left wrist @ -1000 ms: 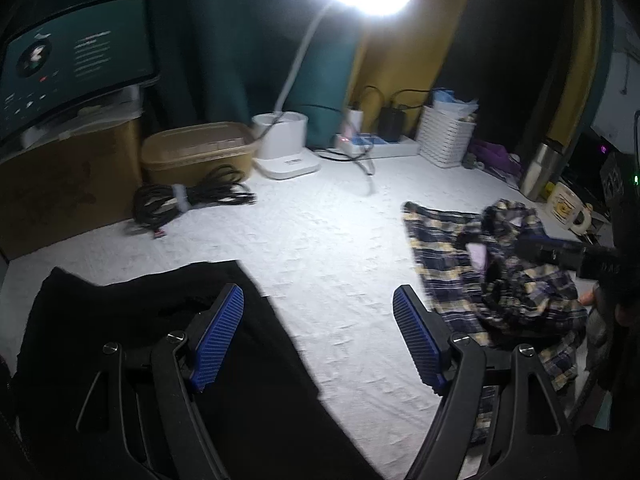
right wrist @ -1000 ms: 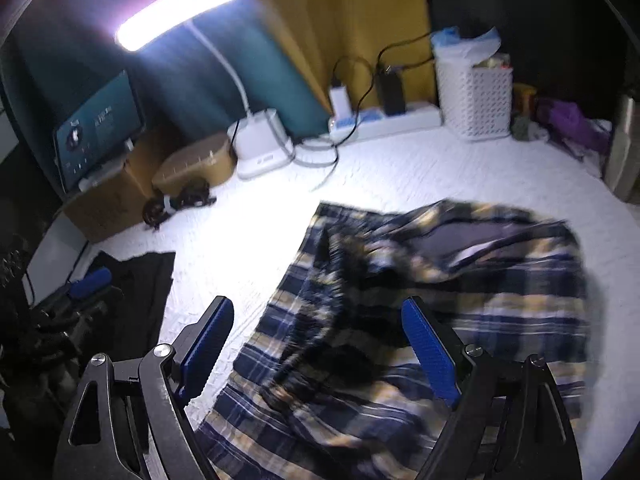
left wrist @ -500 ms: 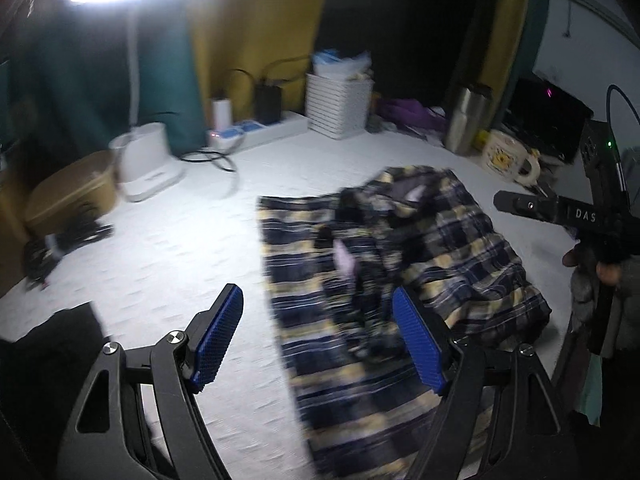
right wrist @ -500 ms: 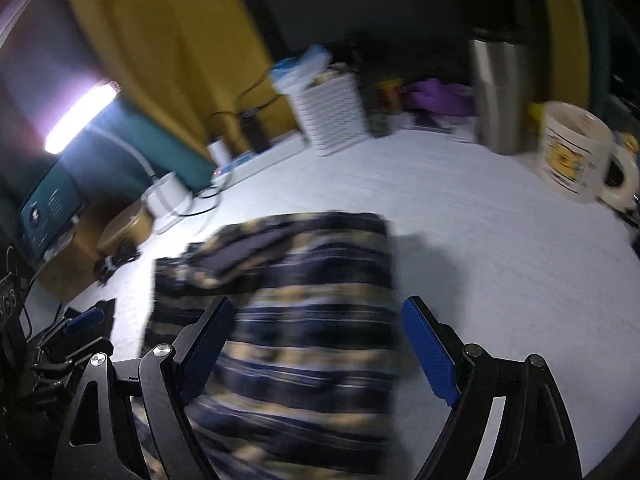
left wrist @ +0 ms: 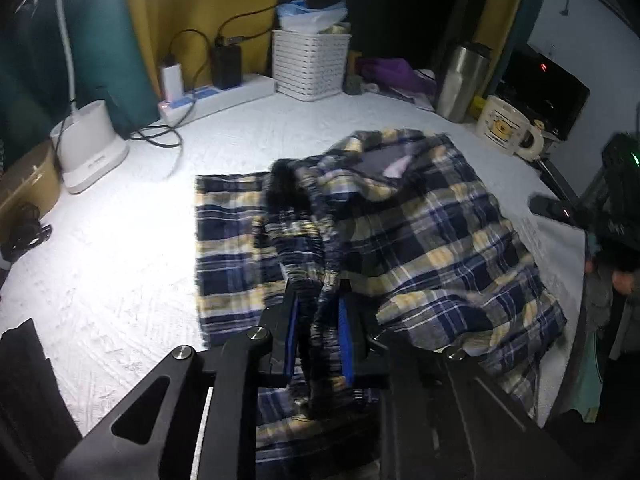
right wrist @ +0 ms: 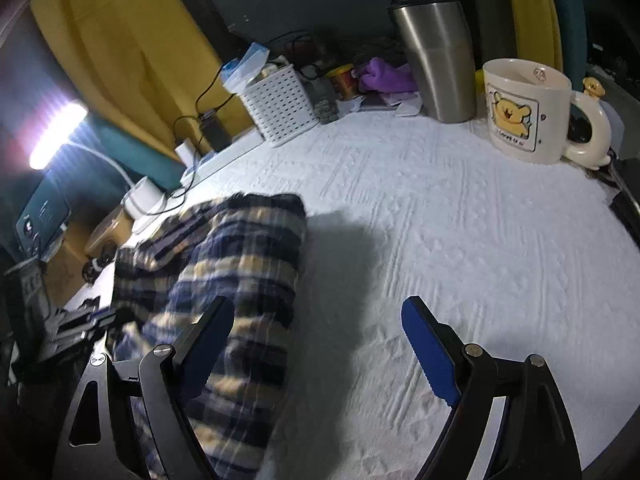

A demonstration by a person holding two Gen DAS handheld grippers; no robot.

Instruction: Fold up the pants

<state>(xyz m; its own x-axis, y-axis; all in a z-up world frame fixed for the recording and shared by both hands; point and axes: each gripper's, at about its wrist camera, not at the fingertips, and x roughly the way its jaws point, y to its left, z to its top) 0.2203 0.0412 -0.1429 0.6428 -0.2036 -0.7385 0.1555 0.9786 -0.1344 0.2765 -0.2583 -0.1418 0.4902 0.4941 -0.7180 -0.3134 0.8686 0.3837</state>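
Crumpled plaid pants [left wrist: 420, 232] in navy, yellow and white lie on the white textured table cover [left wrist: 120, 240]. My left gripper [left wrist: 318, 292] sits low over their near side, its jaws closing, and a raised fold of the plaid fabric is pinched between the blue pads [left wrist: 345, 320]. My right gripper [right wrist: 318, 304] stands open at the right edge of the pants [right wrist: 248, 256]. Its left finger overlaps the fabric and its right finger is over bare cover, with nothing gripped. The left gripper [right wrist: 80, 320] shows dimly at the pants' far left in the right wrist view.
A bear mug [right wrist: 520, 116] and steel tumbler [right wrist: 436, 60] stand at the back right. A white basket [left wrist: 310, 64], power strip [left wrist: 216, 96] with cables and lamp base [left wrist: 90, 148] line the back. A black garment [left wrist: 20, 380] lies near left.
Both views have swung to the right. My left gripper left the black garment, came over the plaid pants and narrowed onto a fold. The right gripper moved to the pants' right edge, still open.
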